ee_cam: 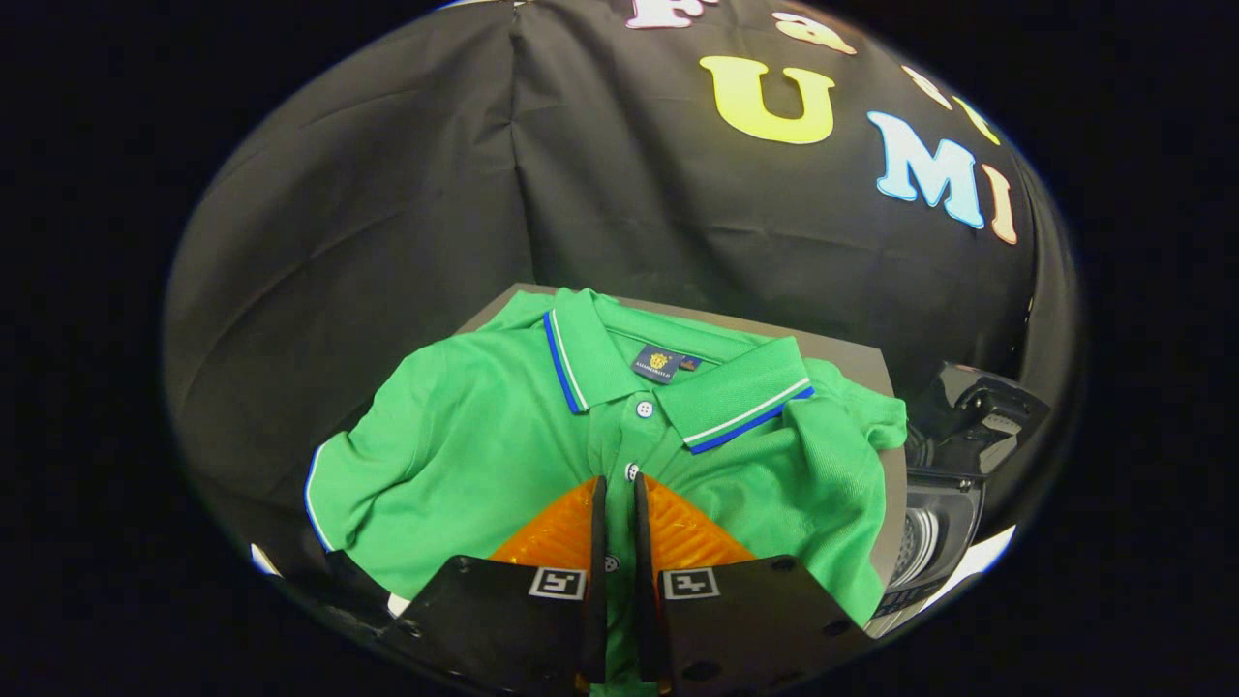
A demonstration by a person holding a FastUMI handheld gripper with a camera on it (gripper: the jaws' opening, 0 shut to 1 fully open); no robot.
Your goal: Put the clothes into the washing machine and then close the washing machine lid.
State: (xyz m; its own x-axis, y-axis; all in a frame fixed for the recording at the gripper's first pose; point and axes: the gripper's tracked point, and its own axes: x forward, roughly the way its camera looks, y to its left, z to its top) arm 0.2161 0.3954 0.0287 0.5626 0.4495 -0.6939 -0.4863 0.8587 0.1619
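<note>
A green polo shirt with blue and white trim on collar and sleeve lies spread flat, collar away from me, on a grey surface. My gripper hovers over the shirt's button placket. Its fingers stand almost together, and a narrow strip of placket with a button shows through the slit between them. The cloth looks flat and undisturbed, not pinched up. To the right of the shirt, lower down, stands the washing machine; its ribbed drum opening is visible and its dark lid is raised.
The black booth cloth hangs close behind the grey surface and along its left side. The washer sits tight against the surface's right edge. A pale patch of floor shows beyond the washer.
</note>
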